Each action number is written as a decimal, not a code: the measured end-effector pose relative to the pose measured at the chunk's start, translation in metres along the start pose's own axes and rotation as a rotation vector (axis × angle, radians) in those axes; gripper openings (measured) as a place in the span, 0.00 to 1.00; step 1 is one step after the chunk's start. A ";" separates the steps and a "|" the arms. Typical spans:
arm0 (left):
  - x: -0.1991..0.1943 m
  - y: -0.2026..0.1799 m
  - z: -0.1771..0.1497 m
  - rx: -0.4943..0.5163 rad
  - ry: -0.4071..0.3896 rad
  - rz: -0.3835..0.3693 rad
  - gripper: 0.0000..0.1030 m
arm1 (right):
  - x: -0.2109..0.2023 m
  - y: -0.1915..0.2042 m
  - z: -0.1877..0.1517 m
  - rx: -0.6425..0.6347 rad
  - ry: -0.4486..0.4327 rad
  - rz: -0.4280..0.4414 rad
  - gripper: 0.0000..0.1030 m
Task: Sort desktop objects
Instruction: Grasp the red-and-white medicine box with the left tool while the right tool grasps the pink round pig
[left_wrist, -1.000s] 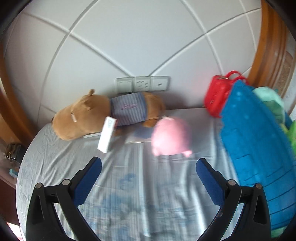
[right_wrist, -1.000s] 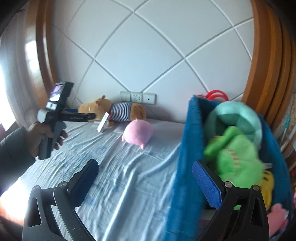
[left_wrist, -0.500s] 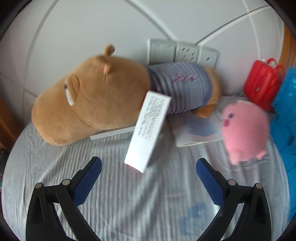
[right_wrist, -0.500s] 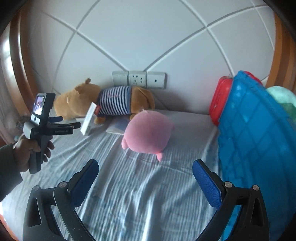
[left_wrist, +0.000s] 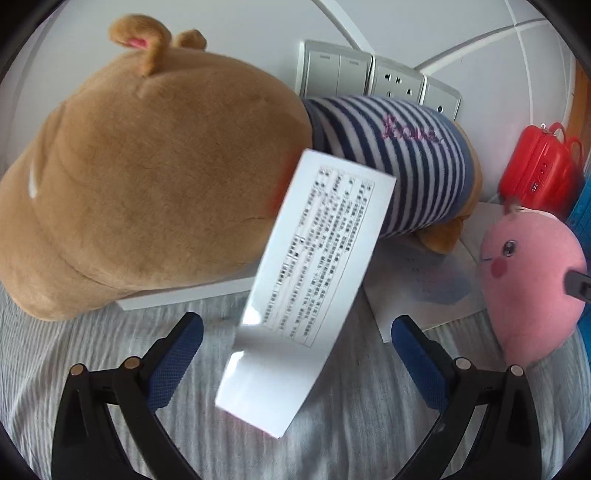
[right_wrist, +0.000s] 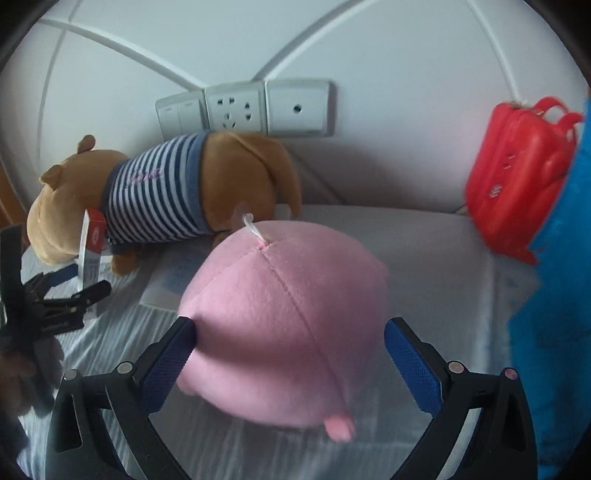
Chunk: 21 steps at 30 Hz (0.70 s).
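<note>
A white printed box (left_wrist: 310, 280) leans tilted against a brown plush in a striped shirt (left_wrist: 155, 177). My left gripper (left_wrist: 295, 350) is open, its blue pads on either side of the box's lower part, not touching it. A pink plush (right_wrist: 288, 328) lies on the grey sheet. My right gripper (right_wrist: 288, 354) is open around the pink plush's back end, the left pad at its surface. The pink plush also shows in the left wrist view (left_wrist: 532, 288), and the brown plush in the right wrist view (right_wrist: 166, 195). The left gripper's fingers (right_wrist: 88, 291) show at the right wrist view's left.
A red toy suitcase (right_wrist: 517, 177) stands by the wall. A blue basket wall (right_wrist: 554, 295) fills the right edge. A white booklet (left_wrist: 428, 280) lies under the plush toys. Wall sockets (right_wrist: 243, 107) sit behind. A flat white slab (left_wrist: 184, 293) lies under the brown plush.
Both grippers have moved forward. The left one closed in on the white box, which now sits between its pads. The right one closed in on the pink plush.
</note>
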<state>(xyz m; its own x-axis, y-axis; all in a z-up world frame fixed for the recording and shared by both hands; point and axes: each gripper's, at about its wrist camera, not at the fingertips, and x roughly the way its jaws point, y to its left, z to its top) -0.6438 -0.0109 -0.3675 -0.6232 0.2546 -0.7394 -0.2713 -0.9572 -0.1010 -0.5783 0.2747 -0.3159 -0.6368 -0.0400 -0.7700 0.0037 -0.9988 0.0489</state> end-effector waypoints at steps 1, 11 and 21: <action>0.003 -0.003 -0.001 0.008 0.007 0.005 0.97 | 0.006 0.002 0.001 -0.015 -0.005 -0.011 1.00; -0.020 -0.014 -0.013 0.000 -0.044 0.035 0.45 | 0.016 0.012 -0.002 -0.077 0.035 -0.041 0.72; -0.103 -0.023 -0.013 0.030 -0.104 0.066 0.41 | -0.024 0.006 -0.022 -0.024 0.022 0.013 0.56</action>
<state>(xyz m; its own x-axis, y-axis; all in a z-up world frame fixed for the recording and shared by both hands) -0.5642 -0.0163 -0.2978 -0.7131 0.2054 -0.6704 -0.2477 -0.9683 -0.0331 -0.5461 0.2686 -0.3110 -0.6198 -0.0538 -0.7829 0.0307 -0.9985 0.0443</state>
